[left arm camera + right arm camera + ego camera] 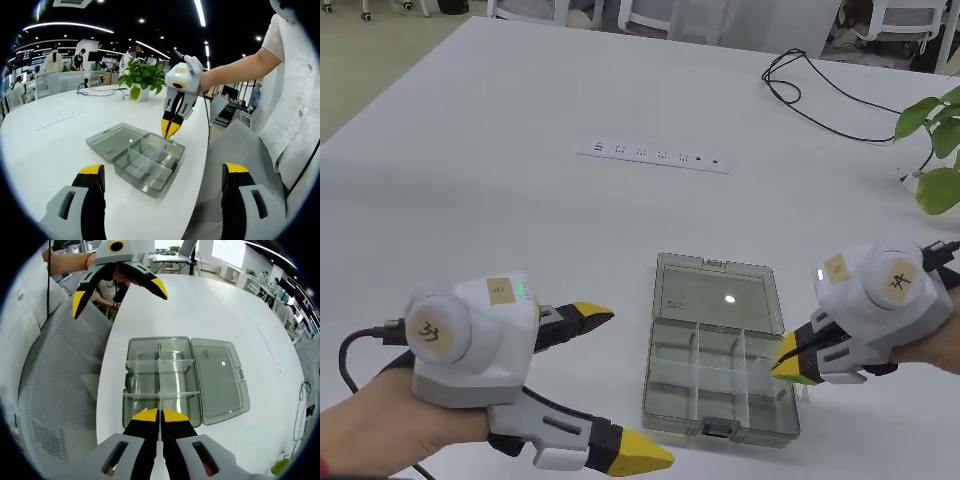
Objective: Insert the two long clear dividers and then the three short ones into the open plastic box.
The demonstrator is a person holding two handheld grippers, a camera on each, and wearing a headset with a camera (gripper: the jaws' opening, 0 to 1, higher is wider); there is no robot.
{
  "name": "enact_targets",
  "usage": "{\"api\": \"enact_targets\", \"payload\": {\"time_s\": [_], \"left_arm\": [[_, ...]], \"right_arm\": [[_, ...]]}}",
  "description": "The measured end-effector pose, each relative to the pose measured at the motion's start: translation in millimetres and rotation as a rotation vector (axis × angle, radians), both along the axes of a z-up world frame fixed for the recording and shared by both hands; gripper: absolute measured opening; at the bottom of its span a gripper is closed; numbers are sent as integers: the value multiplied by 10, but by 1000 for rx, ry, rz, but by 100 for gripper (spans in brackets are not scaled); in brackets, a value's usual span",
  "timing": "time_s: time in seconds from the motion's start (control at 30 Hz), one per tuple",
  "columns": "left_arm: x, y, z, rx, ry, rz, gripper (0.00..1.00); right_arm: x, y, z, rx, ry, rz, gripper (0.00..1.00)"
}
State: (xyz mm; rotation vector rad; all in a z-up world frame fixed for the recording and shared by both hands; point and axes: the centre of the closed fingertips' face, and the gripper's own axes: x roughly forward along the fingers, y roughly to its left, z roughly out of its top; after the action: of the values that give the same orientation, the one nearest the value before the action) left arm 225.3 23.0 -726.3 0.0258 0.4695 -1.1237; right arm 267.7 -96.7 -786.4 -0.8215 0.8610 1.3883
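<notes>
Box [720,432], front edge of counter [520,220]. Right gripper [786,366]: fingers [149,416] pressed together, hold unclear. Left gripper [640,388]: fingers spread, empty. We advise seating dividers [158,362] square in slots.

White worktop [520,210] carries an open plastic box [692,290] near its front edge. Behind it are a power strip [653,156], a black cable [766,73] and a potted plant [940,190].

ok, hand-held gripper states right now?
Left hand-held gripper: open, empty.
Right hand-held gripper: shut, above the plastic box; holding anything cannot be told.
</notes>
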Motion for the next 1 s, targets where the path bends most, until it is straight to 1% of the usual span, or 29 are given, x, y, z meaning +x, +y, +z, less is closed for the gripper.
{"api": "enact_targets", "payload": {"time_s": [0.17,0.23,0.43,0.73,0.8,1.0], "left_arm": [[-3,24,5,-1,0,6,100],[1,31,-3,1,2,8,100],[-2,30,-8,3,4,4,100],[-15,23,-17,2,9,1,99],[-17,20,-13,2,7,-1,99],[-16,21,-4,1,6,-1,99]], "right_arm": [[-1,8,-57,1,-5,4,3],[1,12,-91,1,1,-2,3],[-8,16,-176,1,1,-3,3],[-17,23,-239,-20,-20,37,3],[-17,23,-263,-32,-31,58,3],[-21,23,-278,-46,-41,85,3]]}}
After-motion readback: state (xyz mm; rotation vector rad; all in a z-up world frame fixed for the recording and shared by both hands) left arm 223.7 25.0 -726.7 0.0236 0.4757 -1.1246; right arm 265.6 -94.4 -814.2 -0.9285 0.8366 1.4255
